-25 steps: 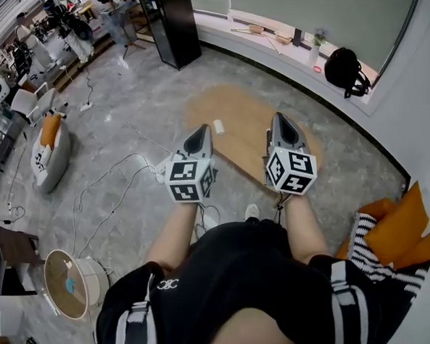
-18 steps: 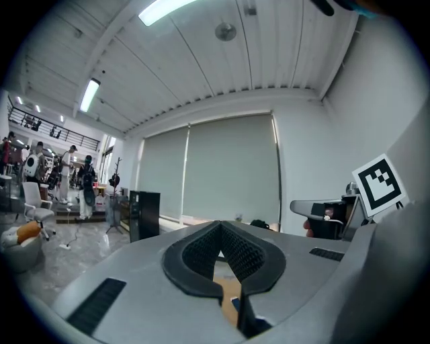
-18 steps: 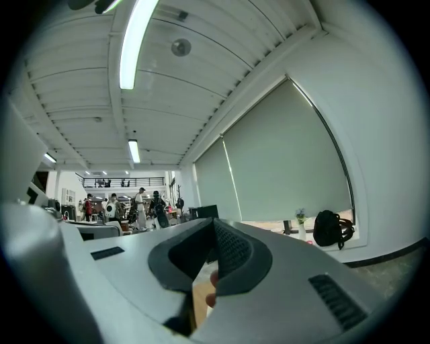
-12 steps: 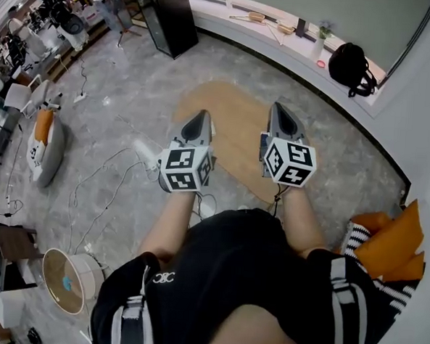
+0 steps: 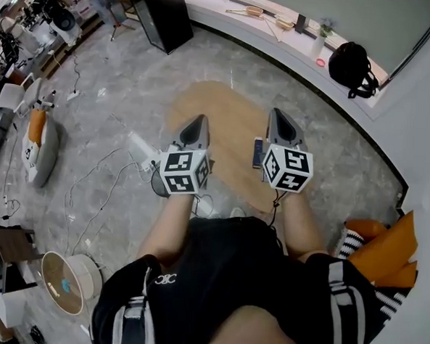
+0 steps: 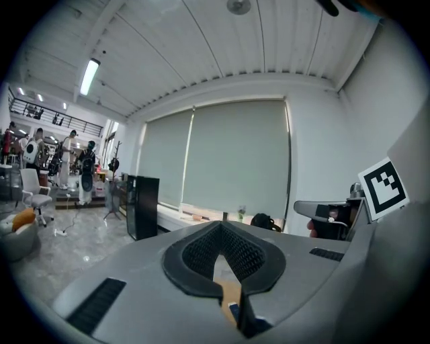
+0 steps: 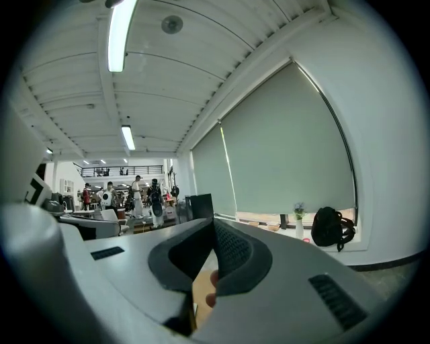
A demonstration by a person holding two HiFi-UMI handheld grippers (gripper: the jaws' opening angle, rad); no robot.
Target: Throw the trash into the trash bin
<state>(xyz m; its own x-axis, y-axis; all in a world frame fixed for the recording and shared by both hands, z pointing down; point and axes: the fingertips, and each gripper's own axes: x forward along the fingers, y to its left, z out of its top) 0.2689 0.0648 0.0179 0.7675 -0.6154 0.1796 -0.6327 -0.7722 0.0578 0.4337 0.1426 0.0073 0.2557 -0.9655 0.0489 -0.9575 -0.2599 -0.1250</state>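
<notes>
I stand over a low oval wooden table (image 5: 226, 106) with both grippers held out level in front of me. My left gripper (image 5: 196, 123) tapers to a closed point with nothing seen between its fingers, above the table's left edge. To its right, my right gripper (image 5: 278, 117) is likewise shut and empty, over the table beside a dark phone-like slab (image 5: 257, 152). Along the left gripper (image 6: 220, 228) and right gripper (image 7: 213, 225) views I see only the room ahead. A round white container with a tan inside (image 5: 66, 282) stands on the floor at lower left. No piece of trash is distinguishable.
Cables and a white power strip (image 5: 133, 142) trail across the grey floor at left. A black cabinet (image 5: 163, 12) stands at the back, a black backpack (image 5: 352, 67) on the window ledge. Orange cushions (image 5: 385, 247) lie at right, a grey beanbag (image 5: 38, 149) at far left.
Both grippers and I have advanced over the wooden table. A small white object seen on the table earlier is out of sight now. Both jaws stay shut.
</notes>
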